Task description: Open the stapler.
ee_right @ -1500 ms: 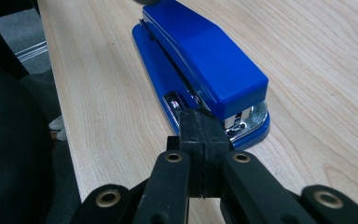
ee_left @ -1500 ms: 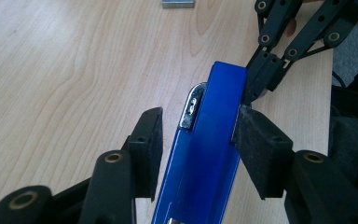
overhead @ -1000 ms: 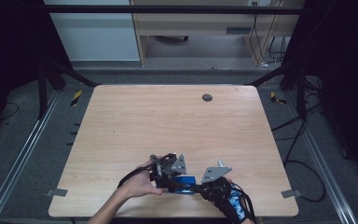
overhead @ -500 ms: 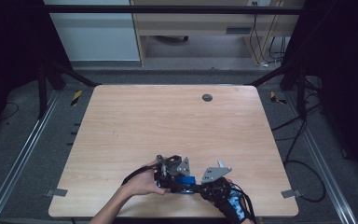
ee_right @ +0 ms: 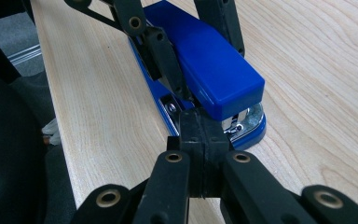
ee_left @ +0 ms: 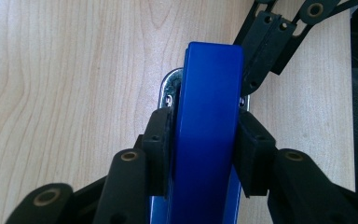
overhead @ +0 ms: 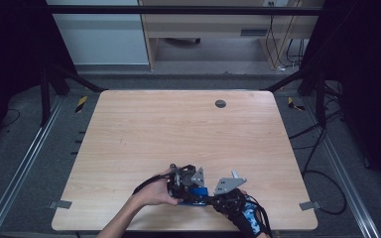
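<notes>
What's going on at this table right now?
A person is working a blue stapler near the front edge of the wooden table with two hand-held tongs. The left tongs have just been closing and now squeeze the stapler's sides. The right tongs are shut, their tips against its nose.

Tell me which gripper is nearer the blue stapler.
Left. The left gripper clamps the stapler between its fingers; the right gripper, shut, sits just off its front end.

floor [overhead: 34,163]: grey carpet | wooden shelf [overhead: 203,25] behind | surroundings dark
</notes>
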The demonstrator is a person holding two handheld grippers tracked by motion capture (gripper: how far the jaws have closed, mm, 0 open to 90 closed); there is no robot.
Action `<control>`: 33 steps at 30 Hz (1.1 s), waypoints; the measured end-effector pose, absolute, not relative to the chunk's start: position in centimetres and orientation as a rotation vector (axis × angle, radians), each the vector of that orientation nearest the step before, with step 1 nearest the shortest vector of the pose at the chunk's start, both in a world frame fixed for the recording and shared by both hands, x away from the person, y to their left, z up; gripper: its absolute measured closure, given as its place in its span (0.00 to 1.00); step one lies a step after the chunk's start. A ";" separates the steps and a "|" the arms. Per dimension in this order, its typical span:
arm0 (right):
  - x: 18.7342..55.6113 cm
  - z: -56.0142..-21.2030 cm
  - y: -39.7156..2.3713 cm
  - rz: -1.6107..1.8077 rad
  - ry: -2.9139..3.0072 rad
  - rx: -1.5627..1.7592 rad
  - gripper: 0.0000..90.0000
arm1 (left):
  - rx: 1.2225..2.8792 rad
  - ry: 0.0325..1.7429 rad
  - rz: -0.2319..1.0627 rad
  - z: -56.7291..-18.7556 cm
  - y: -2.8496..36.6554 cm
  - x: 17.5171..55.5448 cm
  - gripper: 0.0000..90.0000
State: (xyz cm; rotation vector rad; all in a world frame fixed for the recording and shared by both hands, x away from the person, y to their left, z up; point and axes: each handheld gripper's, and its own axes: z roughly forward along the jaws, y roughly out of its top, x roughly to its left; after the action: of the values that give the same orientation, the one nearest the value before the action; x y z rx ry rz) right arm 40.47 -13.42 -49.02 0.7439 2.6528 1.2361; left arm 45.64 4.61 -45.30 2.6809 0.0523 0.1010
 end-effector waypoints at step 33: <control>40.3 -49.1 -13.2 1.232 2.634 0.747 1.00 | 2.669 0.008 0.068 -45.2 4.7 45.7 0.73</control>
State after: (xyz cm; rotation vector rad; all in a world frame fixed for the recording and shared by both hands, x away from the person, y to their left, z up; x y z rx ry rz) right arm 40.27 -13.21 -49.09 0.7474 2.6339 1.2323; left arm 45.73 4.65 -45.21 2.6686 0.0082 0.0684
